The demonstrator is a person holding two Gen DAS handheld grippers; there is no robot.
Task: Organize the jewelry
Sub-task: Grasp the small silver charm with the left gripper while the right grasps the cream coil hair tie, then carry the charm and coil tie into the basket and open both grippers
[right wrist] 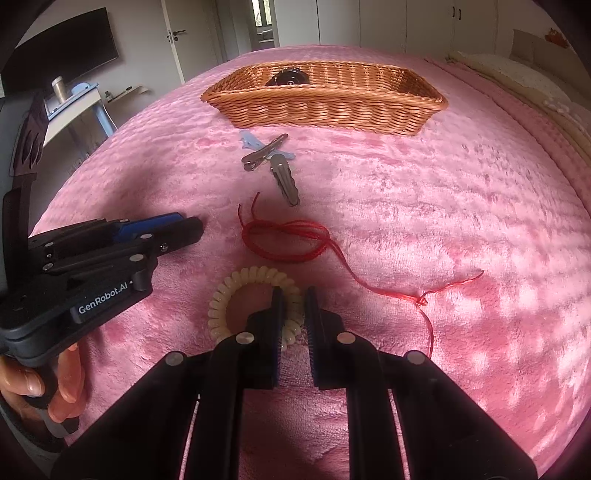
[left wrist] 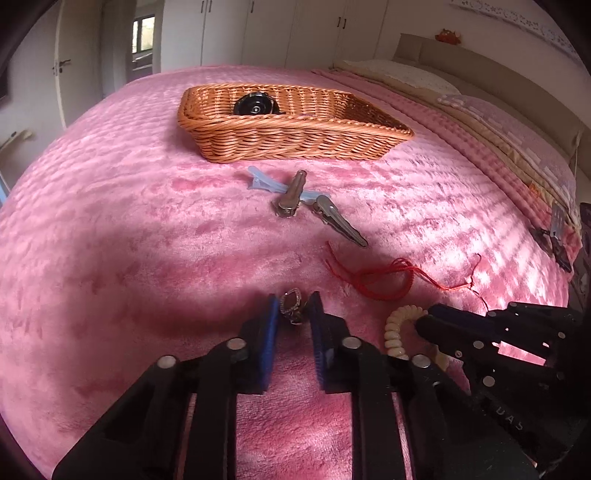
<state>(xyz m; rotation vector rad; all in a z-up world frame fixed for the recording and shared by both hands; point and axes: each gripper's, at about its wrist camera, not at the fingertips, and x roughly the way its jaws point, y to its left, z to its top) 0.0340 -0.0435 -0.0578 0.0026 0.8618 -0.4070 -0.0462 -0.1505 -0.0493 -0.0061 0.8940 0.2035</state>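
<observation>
The left gripper [left wrist: 294, 314] angles down onto a pink plush bedspread [left wrist: 129, 229], its blue-padded fingers [left wrist: 272, 325] drawn in narrow on either side of a small jewelled ornament [left wrist: 291, 305], seemingly a ring or brooch; the pads sit close against it, though whether they truly press it cannot be told from this view. Just to its right, the right gripper [right wrist: 294, 314] also tilts downward, its black fingers [right wrist: 277, 317] pinched onto the near-right edge of a cream spiral hair tie [right wrist: 236, 291], one finger inside the loop and the other outside it. In the right wrist view a person's hand [right wrist: 40, 387] wraps the handle of the left gripper, fingers curled around the grip at the frame's lower left.

Beyond the two tools, a red cord bracelet [right wrist: 288, 240] lies coiled on the bedspread, one loose end trailing off to the right toward a knot. Farther on, two metal hair clips [left wrist: 291, 195] rest crossed over a pale blue plastic clip [left wrist: 262, 182], all touching. Behind them stands a shallow woven wicker basket [left wrist: 295, 136], holding a dark round object [left wrist: 255, 105] against its back wall. Pillows [left wrist: 402, 74] line the bed's far right edge, and white wardrobe doors [left wrist: 269, 29] stand behind.
</observation>
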